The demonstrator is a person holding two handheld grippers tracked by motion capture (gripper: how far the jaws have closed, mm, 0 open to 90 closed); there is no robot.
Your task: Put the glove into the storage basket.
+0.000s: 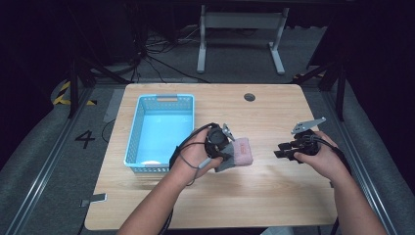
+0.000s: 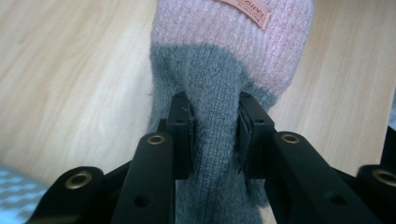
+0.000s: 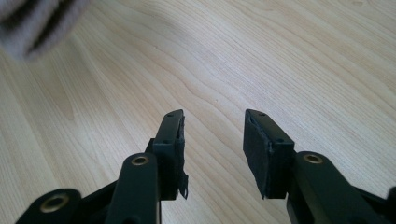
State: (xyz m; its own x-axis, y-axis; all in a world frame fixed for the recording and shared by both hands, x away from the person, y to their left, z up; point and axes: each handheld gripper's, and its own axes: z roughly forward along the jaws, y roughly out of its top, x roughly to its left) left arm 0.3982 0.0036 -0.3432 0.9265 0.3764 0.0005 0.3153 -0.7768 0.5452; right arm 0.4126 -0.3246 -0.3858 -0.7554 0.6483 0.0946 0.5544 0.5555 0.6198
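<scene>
Left gripper [image 2: 214, 140] pinching the grey end of a pink-and-grey knitted sock [image 2: 229, 60], held above the wooden table [image 1: 274, 191] just right of the blue basket [image 1: 134, 132]; right gripper [image 3: 212, 140] parted, jaws bare, over bare wood

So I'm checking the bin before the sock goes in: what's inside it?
The basket shows a bare blue floor with nothing lying in it. Its near right corner is hidden behind the left gripper holding the sock.

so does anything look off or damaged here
One small thing: in the right gripper view, the pad lining on one finger of the open right hand-held gripper looks frayed at its lower edge. Otherwise the left hand-held gripper grips the grey-and-pink sock squarely; the blue basket sits upright.
</scene>
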